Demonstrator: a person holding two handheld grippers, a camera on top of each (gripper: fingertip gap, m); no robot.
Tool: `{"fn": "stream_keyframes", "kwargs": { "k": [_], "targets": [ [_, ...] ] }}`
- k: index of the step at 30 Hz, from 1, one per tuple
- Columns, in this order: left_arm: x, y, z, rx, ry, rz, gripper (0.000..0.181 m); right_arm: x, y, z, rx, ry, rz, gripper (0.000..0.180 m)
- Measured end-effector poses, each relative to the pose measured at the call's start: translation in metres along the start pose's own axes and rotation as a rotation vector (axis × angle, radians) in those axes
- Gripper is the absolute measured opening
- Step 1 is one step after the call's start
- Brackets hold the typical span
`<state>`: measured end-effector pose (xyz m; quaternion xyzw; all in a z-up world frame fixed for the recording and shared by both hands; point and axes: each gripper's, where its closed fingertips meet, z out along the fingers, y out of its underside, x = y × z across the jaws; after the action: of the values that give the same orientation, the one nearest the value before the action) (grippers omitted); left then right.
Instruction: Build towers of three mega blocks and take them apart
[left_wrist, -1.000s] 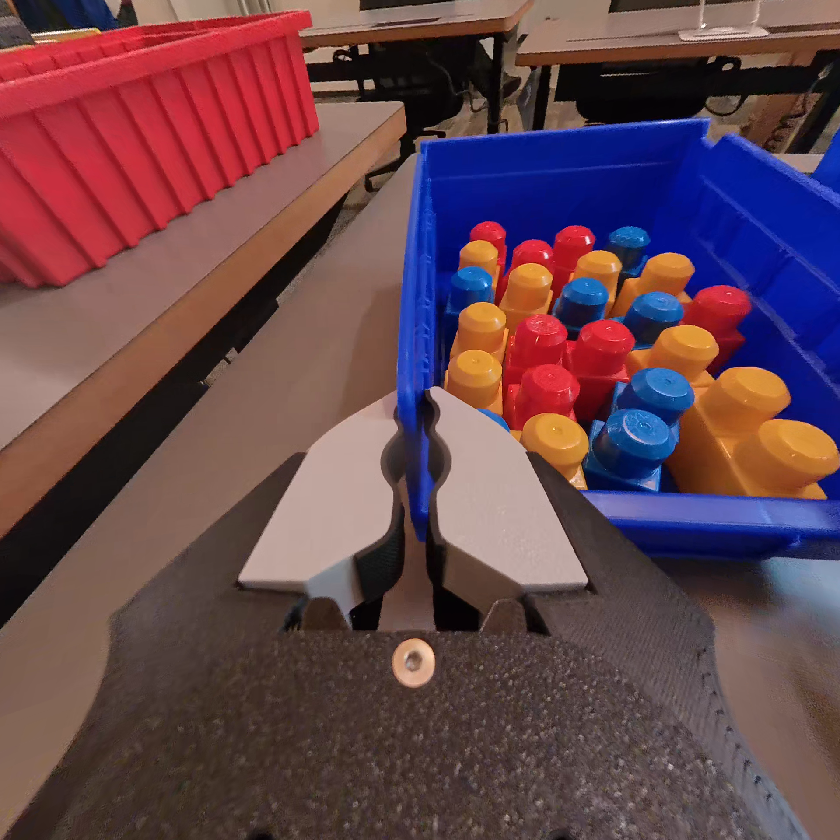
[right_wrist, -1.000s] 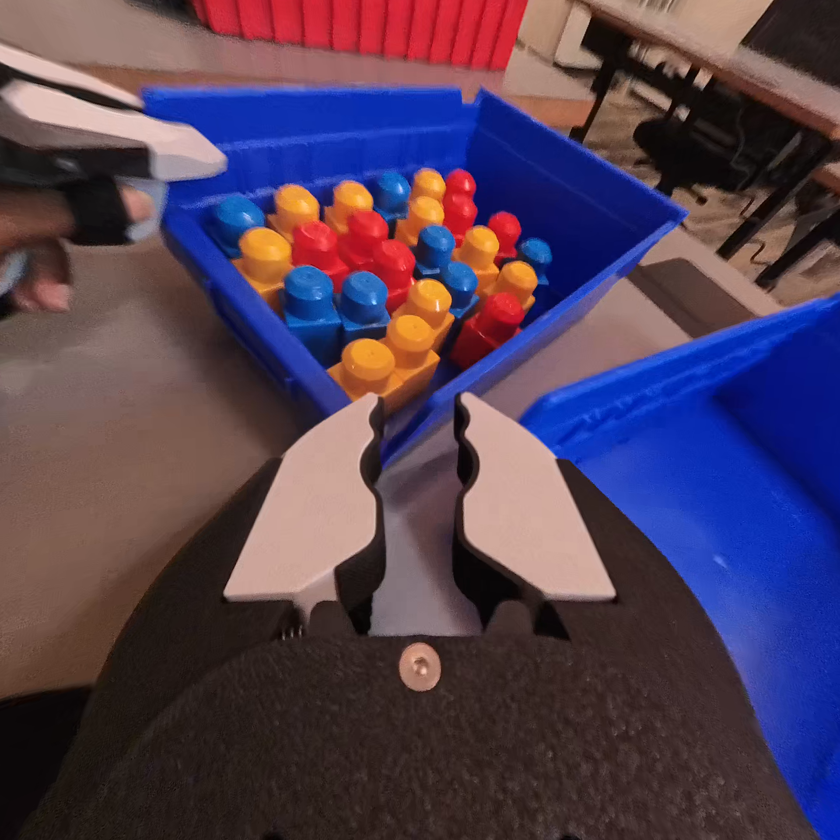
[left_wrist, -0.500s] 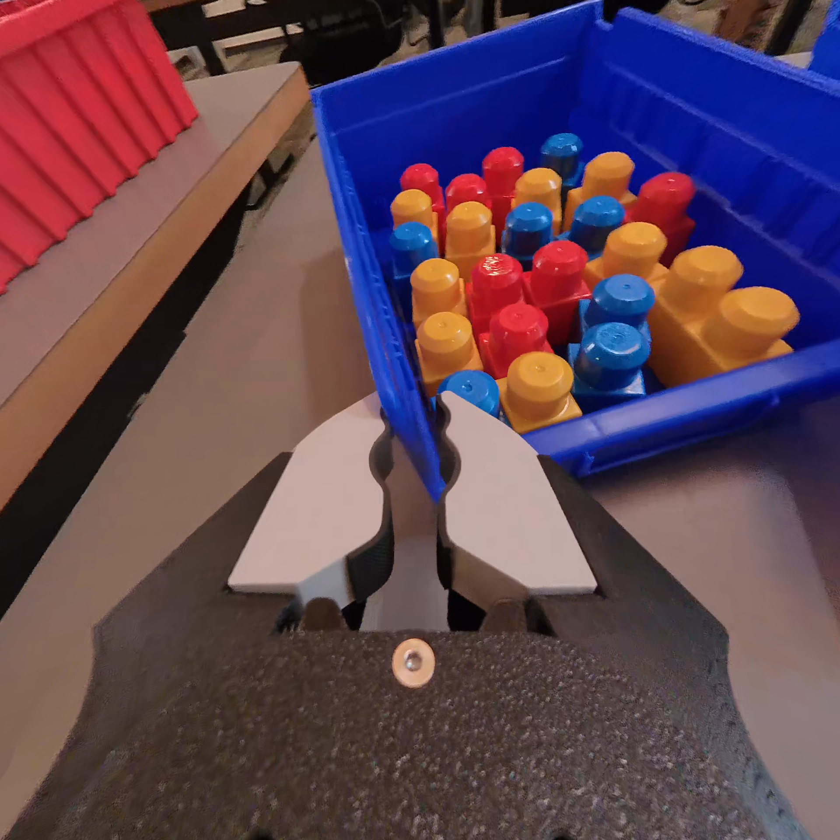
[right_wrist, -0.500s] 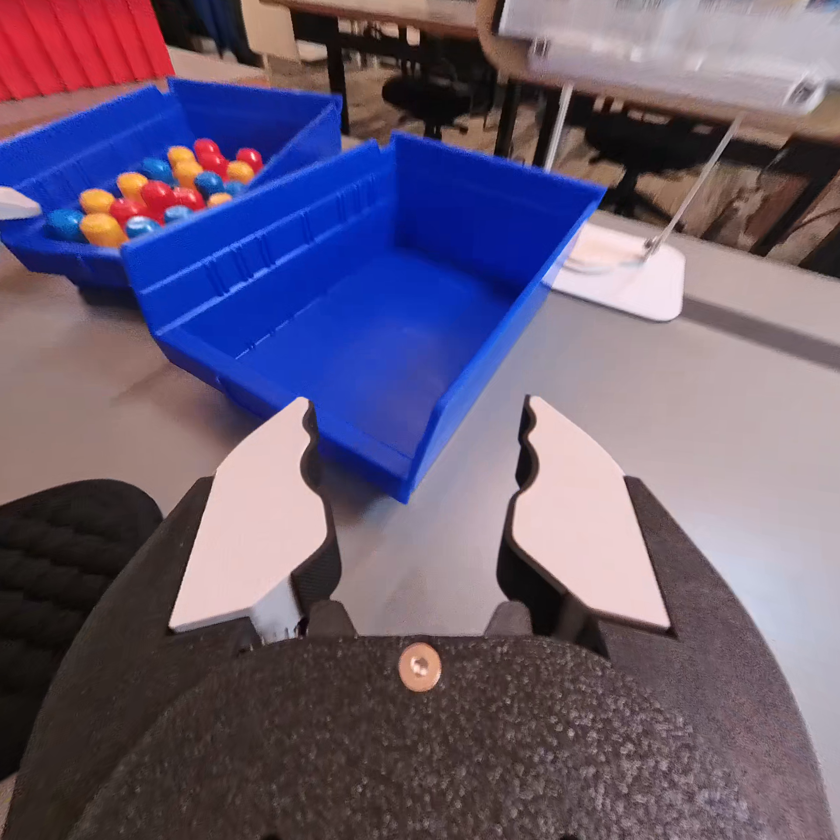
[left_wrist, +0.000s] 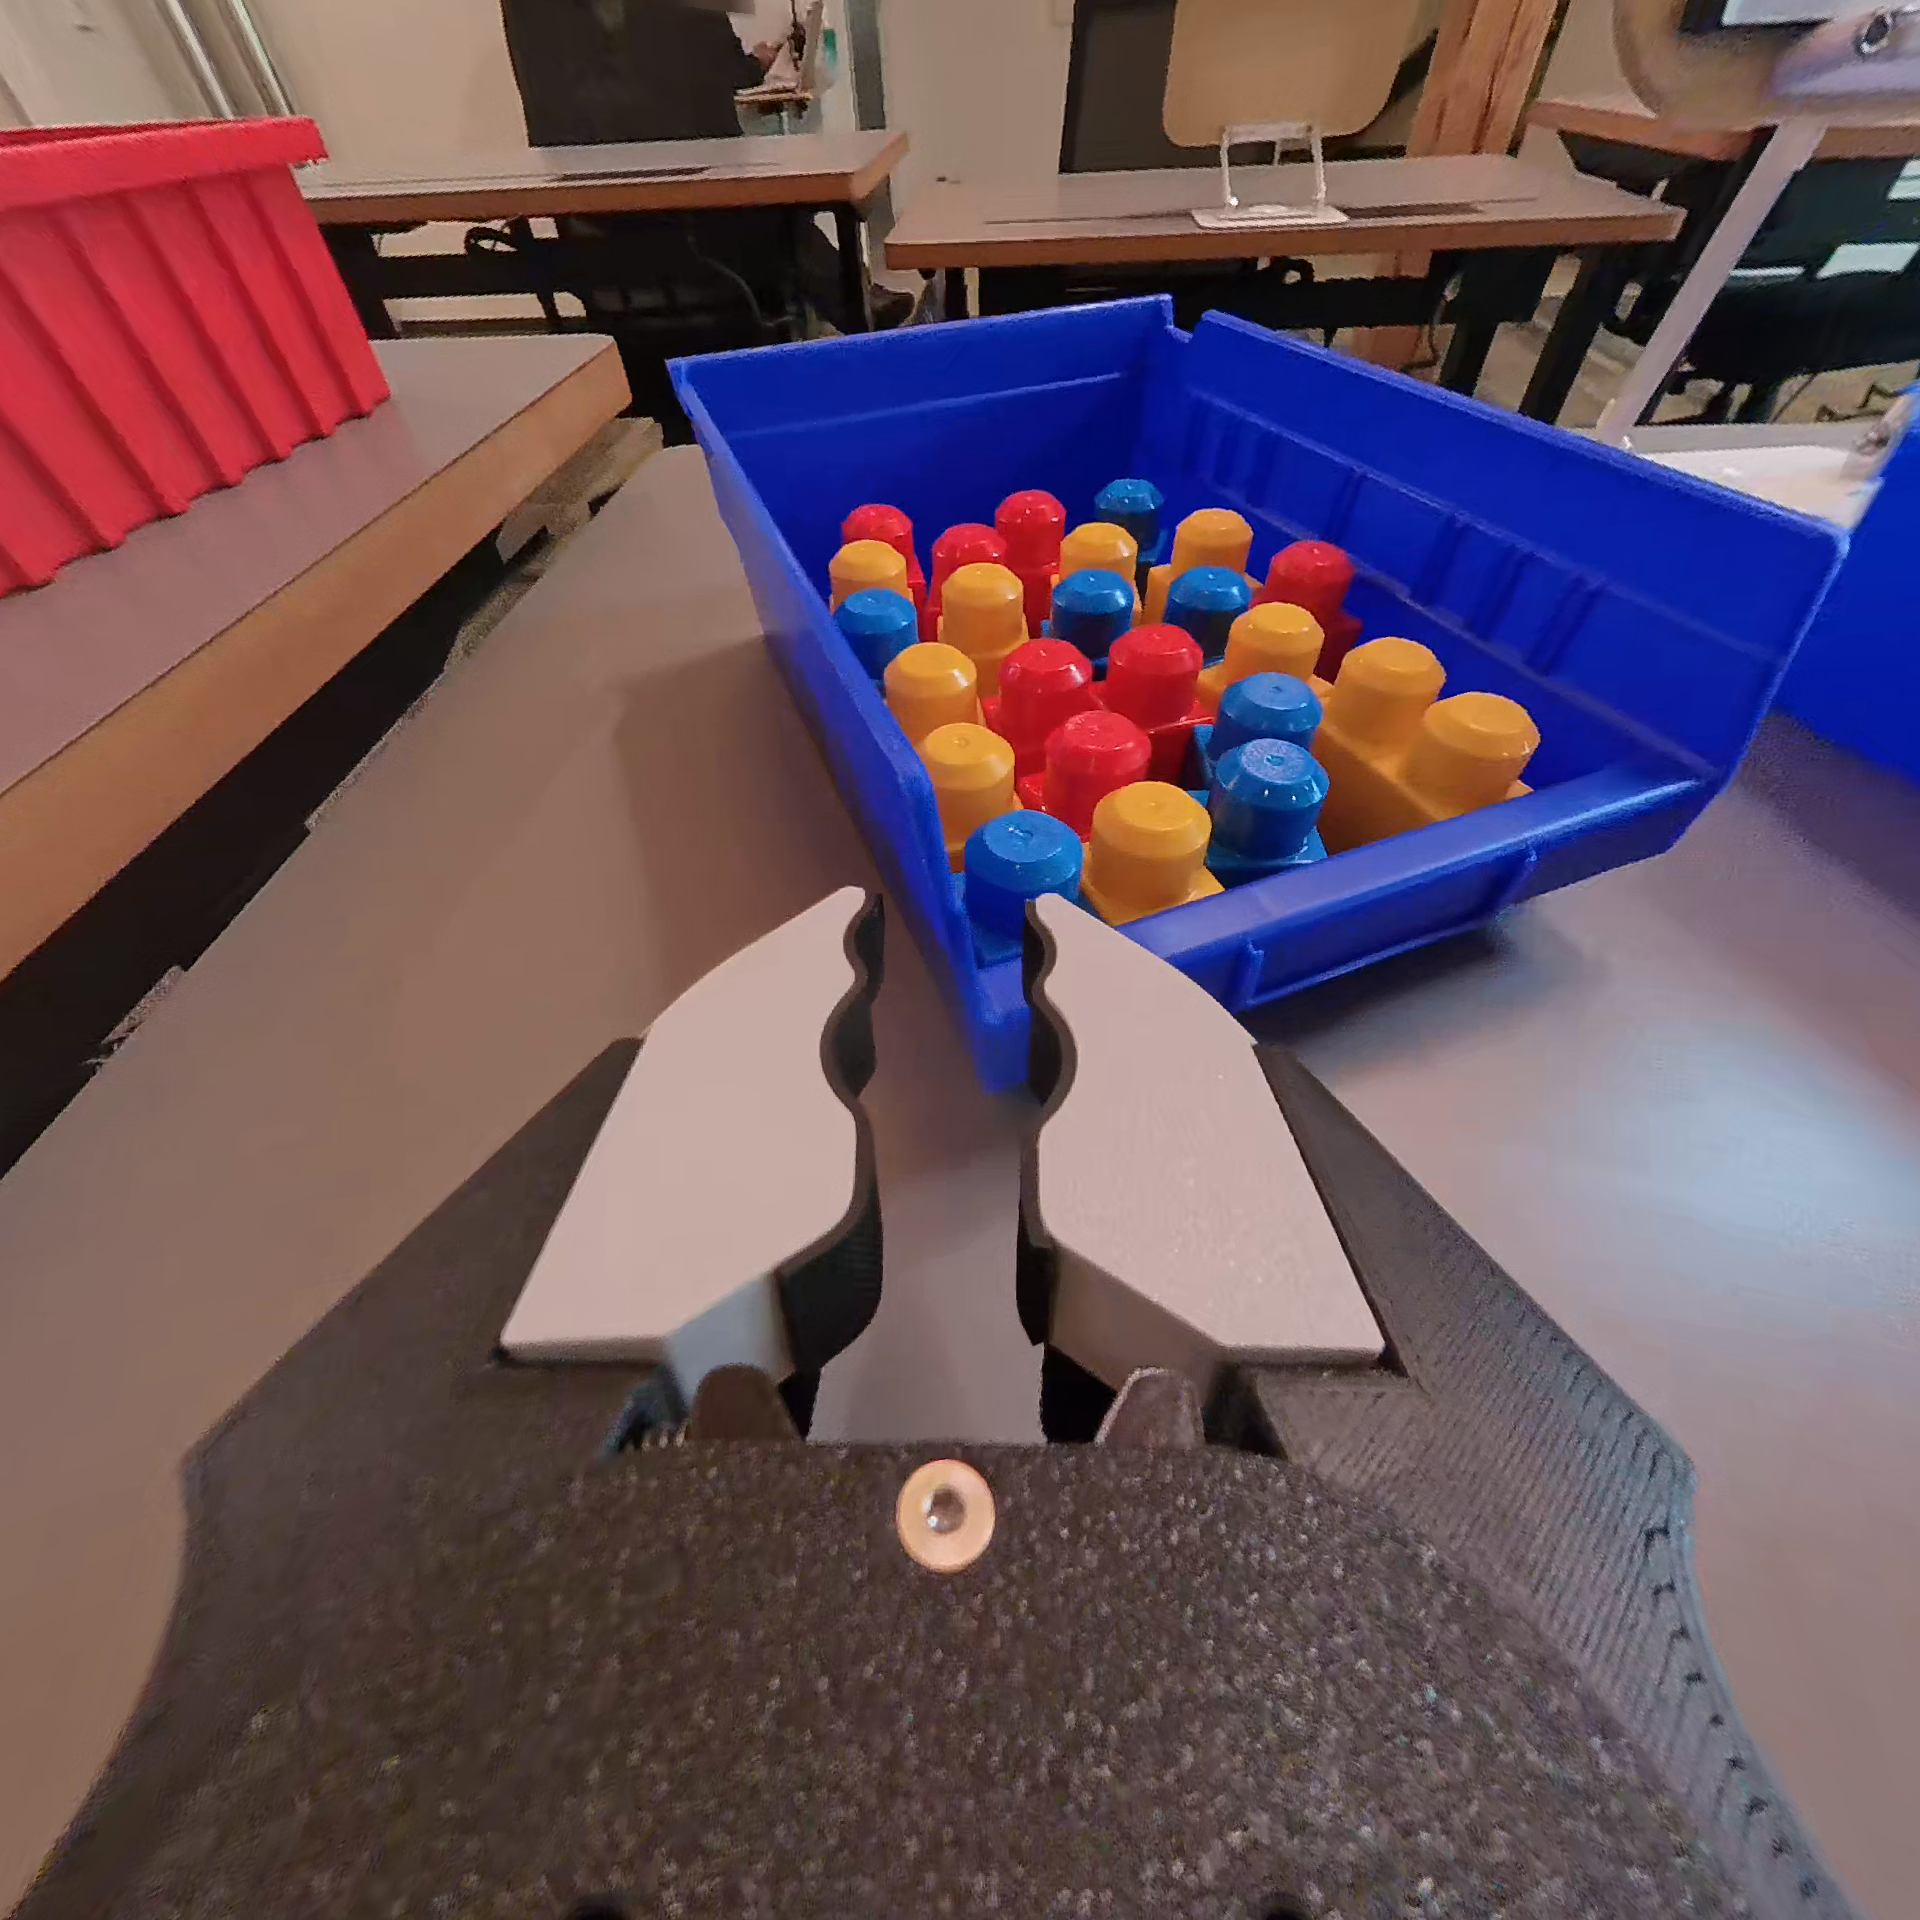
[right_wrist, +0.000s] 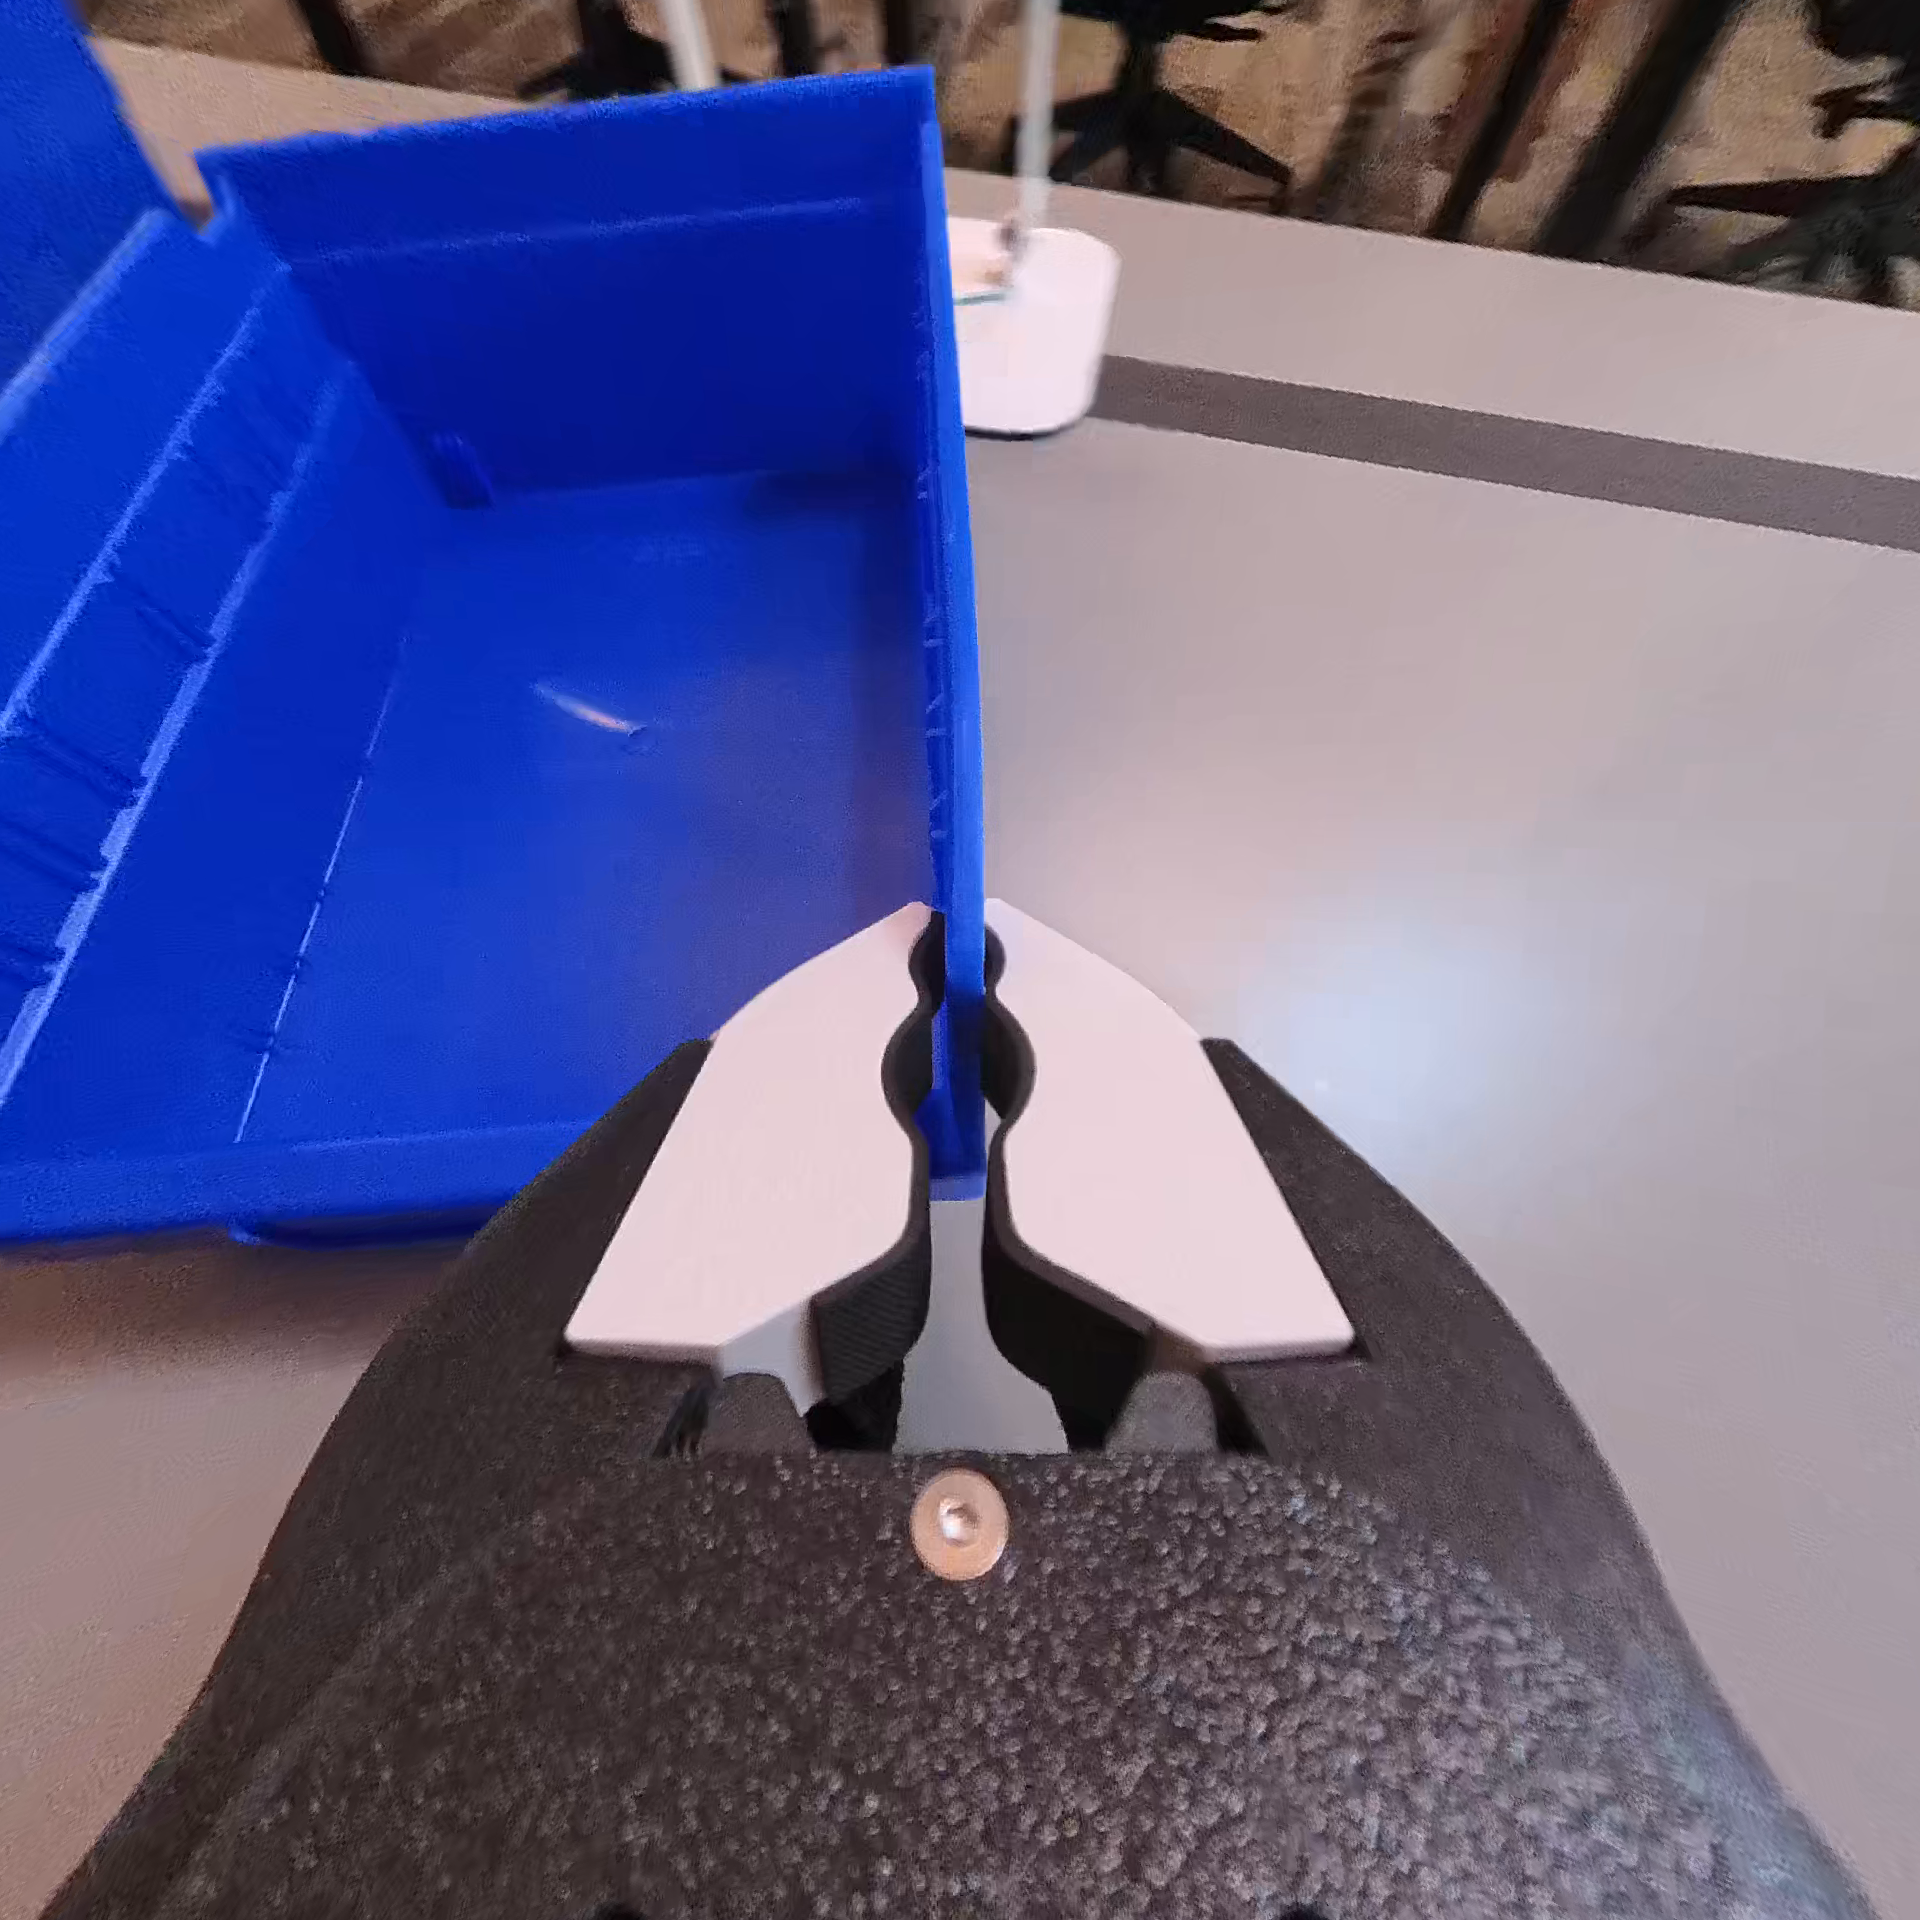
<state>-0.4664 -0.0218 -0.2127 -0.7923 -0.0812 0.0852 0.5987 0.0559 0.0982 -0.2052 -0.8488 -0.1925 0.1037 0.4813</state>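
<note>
A blue bin (left_wrist: 1507, 488) holds several red, yellow and blue mega blocks (left_wrist: 1091, 748), studs up. My left gripper (left_wrist: 951, 909) is open a little. Its fingers straddle the bin's near left corner, and the left finger stands clear of the wall. In the right wrist view an empty blue bin (right_wrist: 582, 727) sits on the grey table. My right gripper (right_wrist: 956, 914) is shut on the near end of the empty bin's right side wall (right_wrist: 951, 623). No block is held by either gripper.
A red ribbed crate (left_wrist: 156, 332) stands on the neighbouring table at the left, across a dark gap. The empty bin's edge (left_wrist: 1870, 582) shows at the right. A white stand base (right_wrist: 1029, 312) sits behind the empty bin. Desks stand behind.
My left gripper has loosened from the block bin's wall and drawn back a little. My right gripper swung from the block bin to the empty bin and closed on its right wall.
</note>
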Motion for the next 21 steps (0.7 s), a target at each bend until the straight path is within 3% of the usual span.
{"fn": "stream_keyframes", "kwargs": {
  "k": [5,11,17,21],
  "targets": [
    [0.008,-0.001,0.002,0.0,0.0,0.036,0.024,0.099,0.018,-0.026,0.021,0.203,0.11,0.003],
    [0.003,0.005,0.009,-0.029,-0.028,0.065,0.016,0.189,0.035,-0.028,0.045,0.437,0.225,0.004],
    [-0.001,0.007,0.012,-0.03,-0.058,0.106,0.009,0.205,0.03,-0.016,0.071,0.481,0.221,0.007],
    [0.0,0.009,0.013,-0.037,-0.051,0.111,0.01,0.196,0.027,-0.018,0.113,0.443,0.21,0.024]
  ]
}}
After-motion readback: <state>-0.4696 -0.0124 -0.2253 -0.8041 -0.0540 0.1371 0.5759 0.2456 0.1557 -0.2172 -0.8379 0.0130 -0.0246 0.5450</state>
